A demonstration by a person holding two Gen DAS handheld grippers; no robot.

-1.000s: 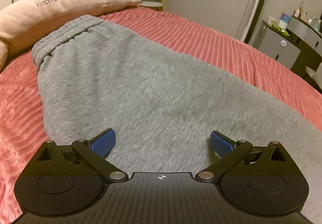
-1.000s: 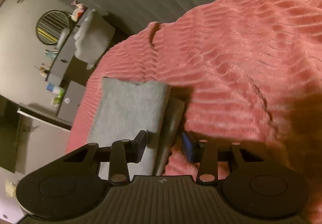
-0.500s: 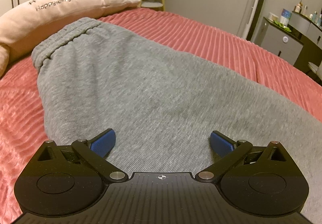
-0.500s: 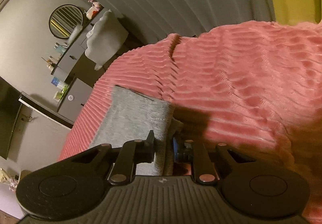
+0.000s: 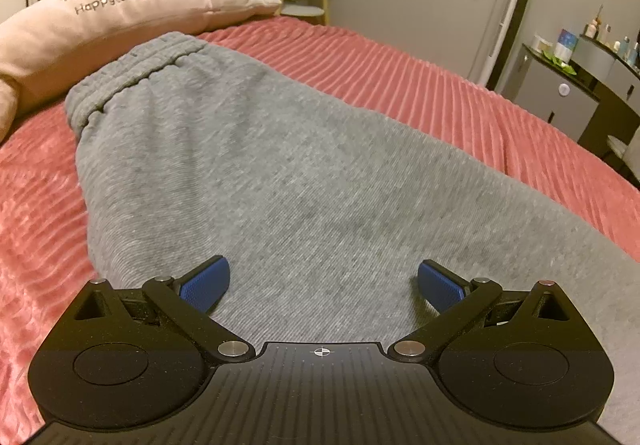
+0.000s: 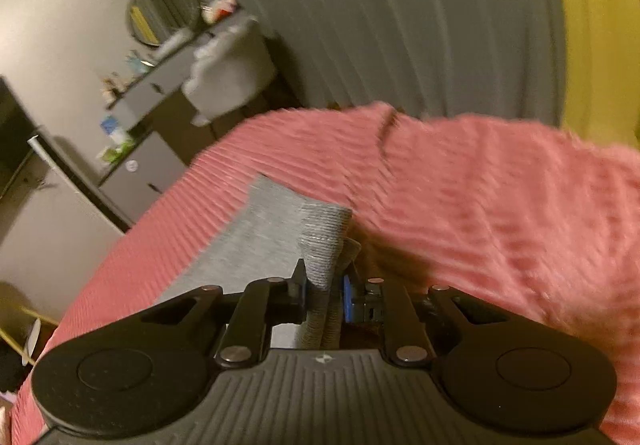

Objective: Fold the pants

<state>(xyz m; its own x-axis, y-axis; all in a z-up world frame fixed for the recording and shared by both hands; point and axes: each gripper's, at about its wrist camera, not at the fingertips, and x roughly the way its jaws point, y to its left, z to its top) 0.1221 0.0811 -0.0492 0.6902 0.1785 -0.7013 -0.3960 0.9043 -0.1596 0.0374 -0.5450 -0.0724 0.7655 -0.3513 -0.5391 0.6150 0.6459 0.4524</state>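
Grey pants (image 5: 280,165) lie lengthwise on the red ribbed bedspread (image 5: 420,85), already doubled leg over leg as far as I can judge: a single narrow strip runs from the elastic waistband (image 5: 132,73), which sits just beside the cream pillow (image 5: 100,17), toward the cuff end. Taking the waistband as landmark: left gripper (image 5: 324,281) hovers over the mid-length of the strip, well away from the waistband, blue pads (image 5: 204,281) spread wide with nothing between them; whether they touch the cloth cannot be told. Right gripper (image 6: 324,297) is at the far end from the waistband, jaws drawn nearly together on the ribbed cuff (image 6: 324,241), two layers of grey knit pinched between them and raised off the bedspread; this view is motion-blurred. Progress estimate: lengthwise fold done, crosswise fold only begun — the cuff end is gripped and lifted but not yet laid toward the waistband. Remaining: carry cuffs over to the waistband, lay flat, possibly one further fold and smoothing. Risk: lower layer slipping from the pinch. Containers: none holding the pants; a dark dresser (image 5: 560,101) beyond the bed carries small bottles and jars, contents too small to tell.
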